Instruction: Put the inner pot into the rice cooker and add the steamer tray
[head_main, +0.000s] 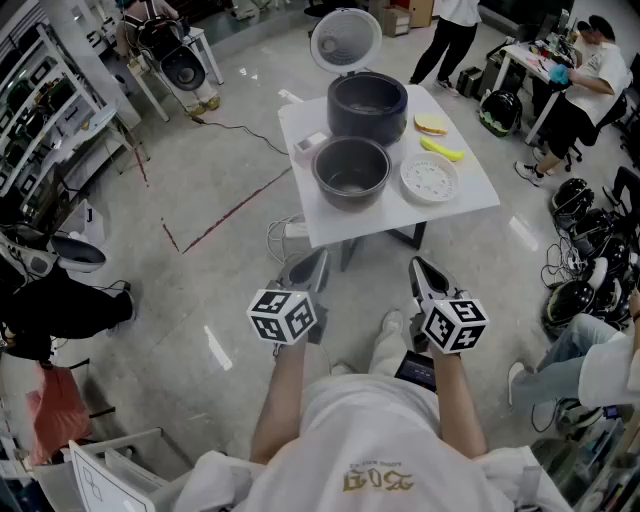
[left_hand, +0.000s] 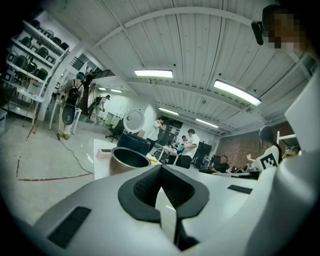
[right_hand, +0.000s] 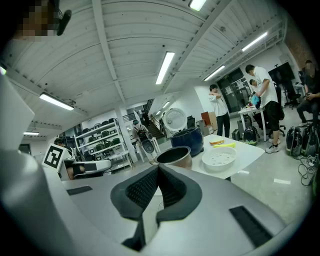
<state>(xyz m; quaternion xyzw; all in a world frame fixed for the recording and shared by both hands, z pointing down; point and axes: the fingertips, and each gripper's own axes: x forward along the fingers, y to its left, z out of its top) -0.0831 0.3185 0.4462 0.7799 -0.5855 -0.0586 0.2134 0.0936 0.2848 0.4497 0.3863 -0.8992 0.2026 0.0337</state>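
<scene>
Upper centre, the dark metal inner pot (head_main: 351, 172) and white perforated steamer tray (head_main: 429, 178) sat outside the seemingly empty dark-blue rice cooker (head_main: 368, 103); left gripper (head_main: 306, 270) and right gripper (head_main: 425, 274) hung below, jaws together, empty.

White bench (head_main: 470, 198), four items visible.
Rice cooker (head_main: 367, 103) at back; inner pot (head_main: 351, 172) just before it, steamer tray (head_main: 429, 179) front-right of it.

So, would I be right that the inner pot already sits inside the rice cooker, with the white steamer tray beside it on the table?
Not quite: the head view shows the inner pot standing on the table in front of the rice cooker, not inside it. The white steamer tray is indeed beside it.
</scene>
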